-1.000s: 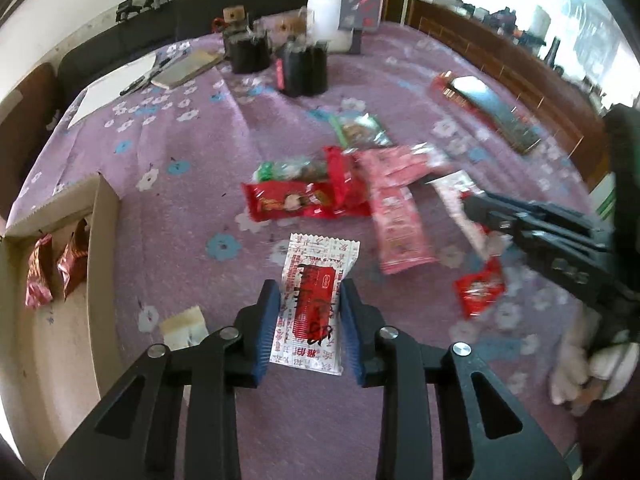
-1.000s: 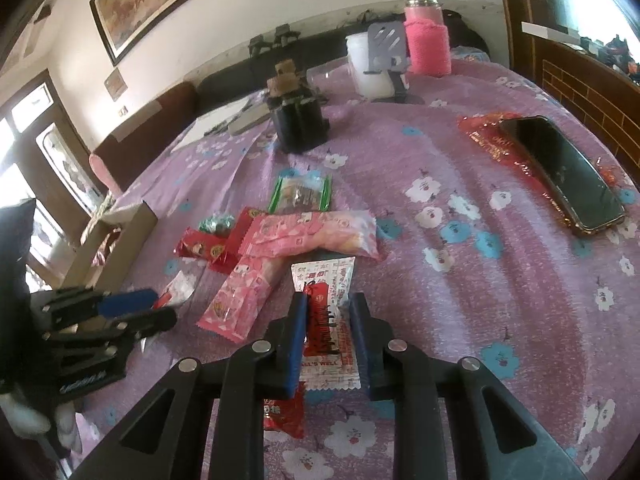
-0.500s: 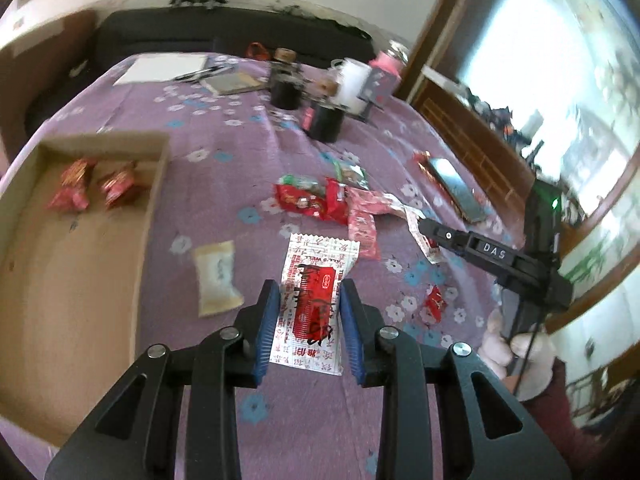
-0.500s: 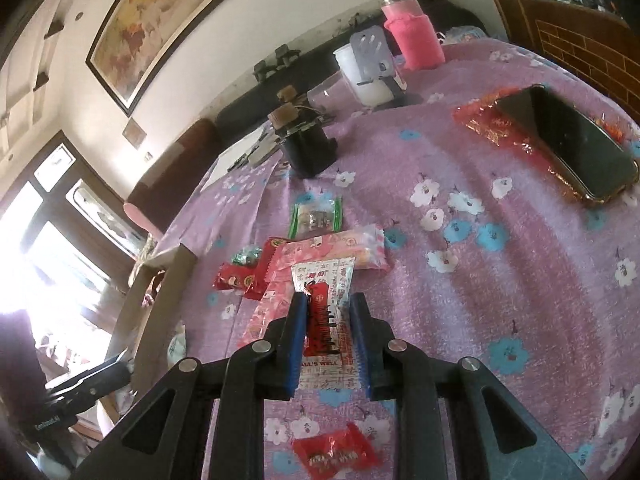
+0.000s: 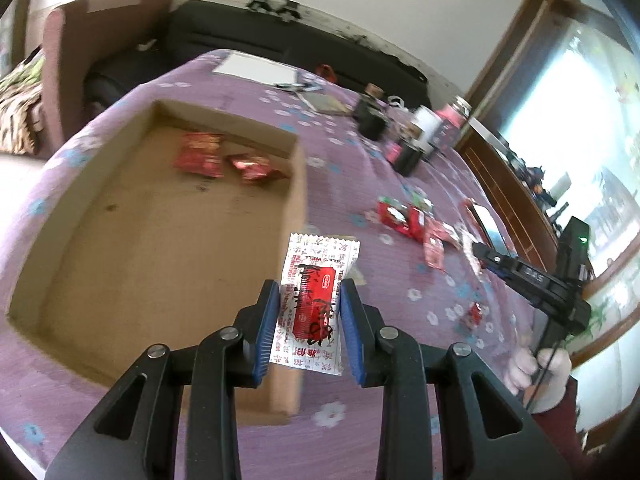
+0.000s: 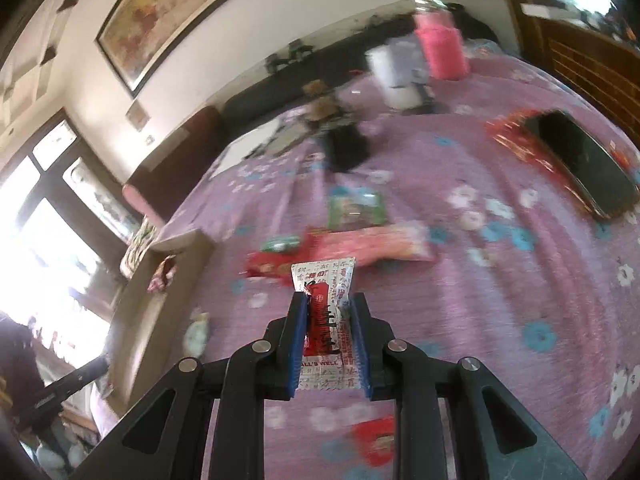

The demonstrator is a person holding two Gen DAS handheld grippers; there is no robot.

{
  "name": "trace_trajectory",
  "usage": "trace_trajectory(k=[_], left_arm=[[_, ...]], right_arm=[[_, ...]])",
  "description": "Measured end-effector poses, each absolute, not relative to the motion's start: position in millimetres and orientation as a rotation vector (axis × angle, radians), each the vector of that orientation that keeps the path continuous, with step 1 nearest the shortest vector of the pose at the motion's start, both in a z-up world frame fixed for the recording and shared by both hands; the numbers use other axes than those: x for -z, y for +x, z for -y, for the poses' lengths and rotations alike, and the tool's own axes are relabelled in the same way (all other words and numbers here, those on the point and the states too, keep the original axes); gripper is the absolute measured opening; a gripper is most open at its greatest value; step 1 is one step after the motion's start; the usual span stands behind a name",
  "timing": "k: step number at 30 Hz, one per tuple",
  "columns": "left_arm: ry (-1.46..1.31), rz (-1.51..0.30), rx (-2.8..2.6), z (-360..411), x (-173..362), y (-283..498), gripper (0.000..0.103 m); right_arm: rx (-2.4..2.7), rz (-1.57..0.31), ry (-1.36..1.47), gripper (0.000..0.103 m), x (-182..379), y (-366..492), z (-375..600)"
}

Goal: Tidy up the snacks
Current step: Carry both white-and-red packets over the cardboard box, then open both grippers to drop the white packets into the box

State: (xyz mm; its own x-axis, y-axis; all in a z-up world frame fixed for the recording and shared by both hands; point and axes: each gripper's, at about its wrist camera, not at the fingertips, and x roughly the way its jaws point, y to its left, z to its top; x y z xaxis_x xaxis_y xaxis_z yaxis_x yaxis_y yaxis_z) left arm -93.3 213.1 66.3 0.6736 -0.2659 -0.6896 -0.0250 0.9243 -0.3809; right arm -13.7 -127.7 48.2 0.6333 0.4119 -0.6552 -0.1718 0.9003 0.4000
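My left gripper (image 5: 308, 320) is shut on a white-and-red snack packet (image 5: 314, 300), held in the air above the near right wall of an open cardboard box (image 5: 152, 240). Two red snacks (image 5: 224, 158) lie in the box's far corner. My right gripper (image 6: 326, 344) is shut on a second white-and-red packet (image 6: 326, 312), lifted above the purple flowered tablecloth (image 6: 500, 280). Behind it lie pink (image 6: 380, 244), red (image 6: 268, 264) and green (image 6: 356, 210) snack packs. The right gripper (image 5: 520, 272) also shows at the right of the left wrist view, above loose snacks (image 5: 412, 224).
A phone (image 6: 580, 164) rests on red wrapping at the right. A pink bottle (image 6: 440, 46), a white cup (image 6: 394, 76) and black holders (image 6: 344, 144) stand at the far end. A small red candy (image 6: 376, 440) lies near the table's front edge. A pale snack (image 6: 196, 334) lies beside the box.
My left gripper has swung left with its packet, from above the snack pile to over the box's right wall. My right gripper has lifted its packet slightly off the cloth.
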Motion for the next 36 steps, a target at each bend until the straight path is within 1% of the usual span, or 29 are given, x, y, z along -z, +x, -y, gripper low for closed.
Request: trace_trajectory(k=[5, 13, 24, 29, 36], left_arm=[[-0.417, -0.804, 0.088, -244, -67, -100, 0.028], [-0.39, -0.788, 0.034, -279, -75, -97, 0.028], [-0.336, -0.873, -0.007, -302, -66, -40, 0.028], [-0.344, -0.94, -0.028, -310, -51, -9, 0.028], [-0.336, -0.983, -0.085, -323, -36, 15, 0.028]], right_arm=[[-0.411, -0.826, 0.229, 0.023, -64, -16, 75], [-0.493, -0.857, 0.141, 0.022, -68, -15, -1], [-0.583, -0.891, 0.044, 0.022, -71, -4, -92], [-0.611, -0.907, -0.036, 0.022, -62, 1, -138], [-0.602, -0.949, -0.103, 0.022, -36, 15, -177]])
